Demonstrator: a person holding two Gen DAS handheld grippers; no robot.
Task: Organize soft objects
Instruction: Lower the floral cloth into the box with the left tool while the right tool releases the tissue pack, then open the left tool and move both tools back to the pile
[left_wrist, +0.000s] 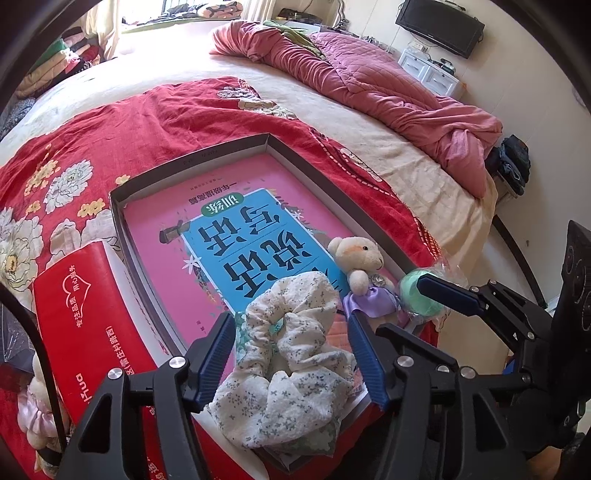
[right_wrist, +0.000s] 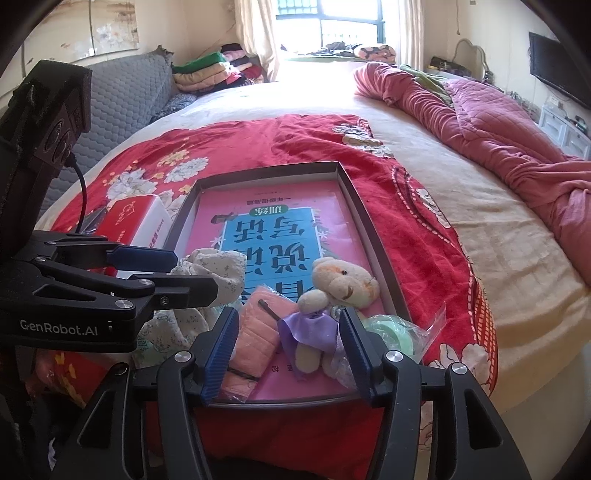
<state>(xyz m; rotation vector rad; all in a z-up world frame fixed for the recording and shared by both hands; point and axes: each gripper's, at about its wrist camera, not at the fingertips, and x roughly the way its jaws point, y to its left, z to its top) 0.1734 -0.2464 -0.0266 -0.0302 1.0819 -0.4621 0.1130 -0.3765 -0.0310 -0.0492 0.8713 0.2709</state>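
On a bed under a red floral blanket (left_wrist: 155, 122), a shallow tray (right_wrist: 373, 236) sits before both released grippers: the scrunchie (left_wrist: 291, 365) between the left gripper's (left_wrist: 293, 363) jaws, the teddy bear (right_wrist: 332, 295) between the right gripper's (right_wrist: 288, 354).

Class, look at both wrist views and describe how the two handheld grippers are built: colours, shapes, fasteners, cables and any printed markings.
Both the left gripper and the right gripper are angular matte-black frames with silver round bolts, and each carries two blue ribbed finger pads. In the right wrist view, the left gripper's body bears white "GenRobot.AI" lettering, with a black camera block above it and a black cable looping down.
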